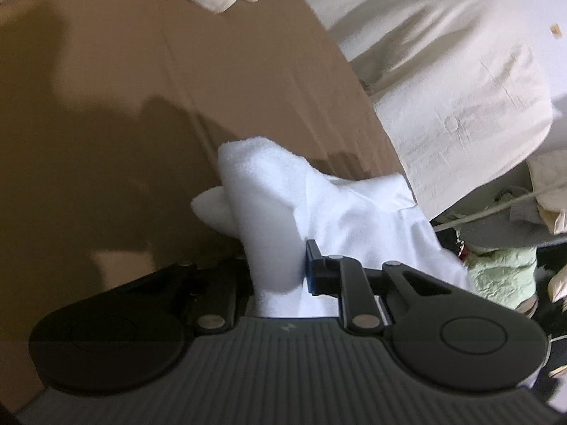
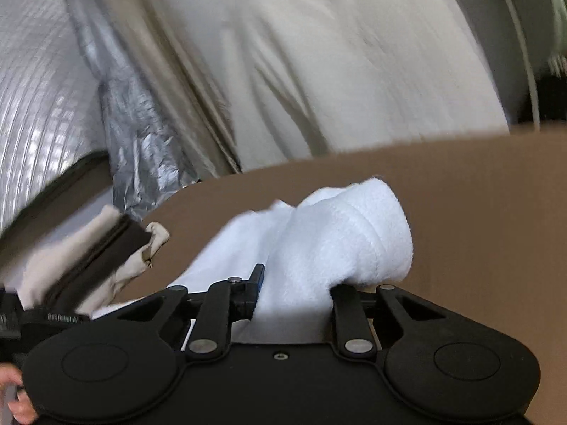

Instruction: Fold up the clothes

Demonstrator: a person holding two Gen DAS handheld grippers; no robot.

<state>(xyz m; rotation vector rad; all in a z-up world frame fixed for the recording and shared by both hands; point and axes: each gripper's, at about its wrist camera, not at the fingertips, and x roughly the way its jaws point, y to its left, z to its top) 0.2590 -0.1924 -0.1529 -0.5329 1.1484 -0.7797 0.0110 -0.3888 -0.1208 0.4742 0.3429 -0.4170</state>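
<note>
Jaws of both grippers pinch white fleece garment [image 1: 283,205] over cardboard [image 1: 124,106].

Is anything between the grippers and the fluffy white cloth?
No. The left gripper and the right gripper each pinch the fluffy white cloth directly, above the brown cardboard surface. Nothing visible sits between them.

Brown cardboard surface [image 1: 106,106], cream drape [image 2: 319,71] behind, perhaps foil sheeting [image 2: 35,88]
</note>
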